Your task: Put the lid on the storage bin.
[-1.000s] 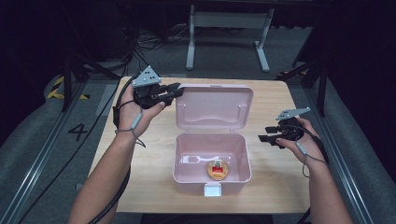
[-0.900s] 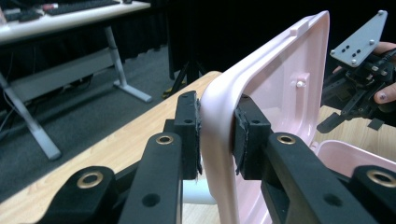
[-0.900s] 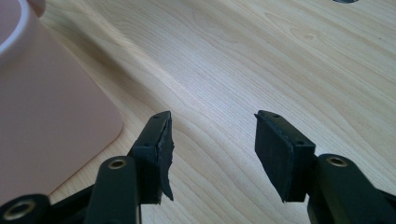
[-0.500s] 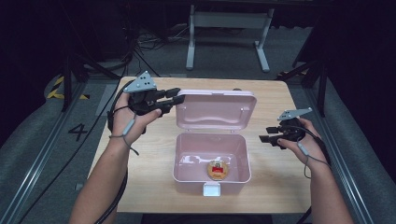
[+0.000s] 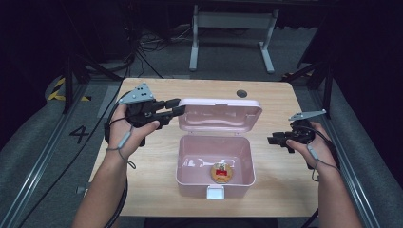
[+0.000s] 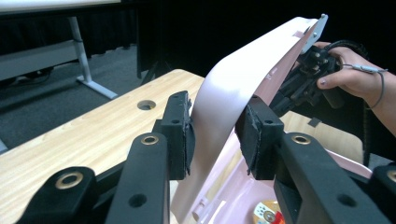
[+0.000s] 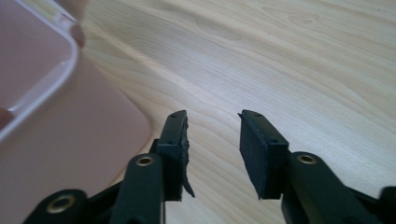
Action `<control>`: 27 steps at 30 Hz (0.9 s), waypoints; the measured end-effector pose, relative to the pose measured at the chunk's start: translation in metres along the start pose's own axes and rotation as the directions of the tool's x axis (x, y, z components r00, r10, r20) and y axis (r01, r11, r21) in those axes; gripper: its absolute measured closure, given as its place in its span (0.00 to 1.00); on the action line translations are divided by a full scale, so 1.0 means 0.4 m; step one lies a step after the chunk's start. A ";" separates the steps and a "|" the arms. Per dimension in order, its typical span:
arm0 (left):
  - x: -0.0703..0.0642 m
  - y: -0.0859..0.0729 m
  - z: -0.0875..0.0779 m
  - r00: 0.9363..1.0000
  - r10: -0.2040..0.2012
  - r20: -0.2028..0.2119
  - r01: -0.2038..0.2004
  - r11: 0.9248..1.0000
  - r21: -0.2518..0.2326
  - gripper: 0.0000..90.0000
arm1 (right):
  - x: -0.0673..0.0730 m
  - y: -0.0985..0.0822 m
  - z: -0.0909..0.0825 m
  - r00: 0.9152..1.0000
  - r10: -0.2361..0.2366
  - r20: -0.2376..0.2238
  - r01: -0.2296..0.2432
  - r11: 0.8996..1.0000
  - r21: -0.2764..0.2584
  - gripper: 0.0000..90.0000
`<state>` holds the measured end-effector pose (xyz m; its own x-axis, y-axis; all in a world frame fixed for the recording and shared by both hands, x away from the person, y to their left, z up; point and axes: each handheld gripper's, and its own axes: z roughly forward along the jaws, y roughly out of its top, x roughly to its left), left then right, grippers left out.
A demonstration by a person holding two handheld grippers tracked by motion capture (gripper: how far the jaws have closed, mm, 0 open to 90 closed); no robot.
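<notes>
"4" on floor (image 5: 79, 134) (left of table)

You are working in a lab or recording studio rather than a home. Your wooden desk (image 5: 142, 95) stands alone on grey carpet (image 5: 223, 57), with black curtains (image 5: 366, 42) closing off the dark room behind it. Loose cables (image 5: 147, 40) run across the floor, yellow and black hazard tape (image 5: 59, 90) marks one spot, and a painted number 4 (image 5: 78, 134) labels your station beside a metal rail (image 5: 33, 175). A bare metal desk frame (image 5: 233, 28) stands behind.
</notes>
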<state>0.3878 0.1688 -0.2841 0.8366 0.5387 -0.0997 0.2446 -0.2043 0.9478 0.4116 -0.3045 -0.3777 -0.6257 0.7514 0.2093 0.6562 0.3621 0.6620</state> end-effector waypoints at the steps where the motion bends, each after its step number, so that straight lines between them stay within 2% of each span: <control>1: -0.002 -0.002 -0.003 1.000 0.000 0.003 0.000 1.000 0.004 0.74 | 0.004 0.001 -0.003 1.000 0.004 -0.010 -0.004 1.000 0.002 0.73; 6: -0.010 -0.008 -0.013 1.000 -0.004 0.013 0.004 1.000 0.019 0.75 | 0.031 0.009 -0.019 0.999 -0.009 -0.036 0.009 1.000 0.004 0.81; 10: -0.012 -0.015 -0.018 0.999 -0.012 0.036 0.011 1.000 0.026 0.76 | 0.050 0.015 -0.039 0.998 -0.036 -0.055 0.034 0.999 -0.033 0.90; 13: -0.015 -0.017 -0.020 0.999 -0.013 0.037 0.012 0.999 0.032 0.76 | 0.059 0.018 -0.048 0.997 -0.045 -0.057 0.042 0.998 -0.048 0.92; 16: -0.019 -0.018 -0.024 0.999 -0.014 0.045 0.012 0.999 0.043 0.76 | 0.095 0.028 -0.069 0.992 -0.086 -0.093 0.079 0.994 -0.077 0.94; 18: -0.022 -0.019 -0.026 0.999 -0.011 0.047 0.008 0.999 0.049 0.76 | 0.102 0.030 -0.072 0.991 -0.093 -0.099 0.086 0.993 -0.079 0.94; 24: -0.034 -0.021 -0.034 0.999 0.001 0.053 -0.006 0.997 0.081 0.75 | 0.160 0.044 -0.087 0.977 -0.154 -0.145 0.137 0.983 -0.118 0.95; 27: -0.037 -0.024 -0.038 0.997 0.006 0.075 -0.014 0.995 0.104 0.74 | 0.186 0.049 -0.093 0.970 -0.181 -0.162 0.159 0.977 -0.138 0.96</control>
<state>0.3655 0.1751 -0.2872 0.8724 0.4747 -0.1166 0.2827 -0.2952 0.9126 0.3623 -0.2621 -0.3225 -0.7942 0.5738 0.1999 0.4834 0.3973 0.7801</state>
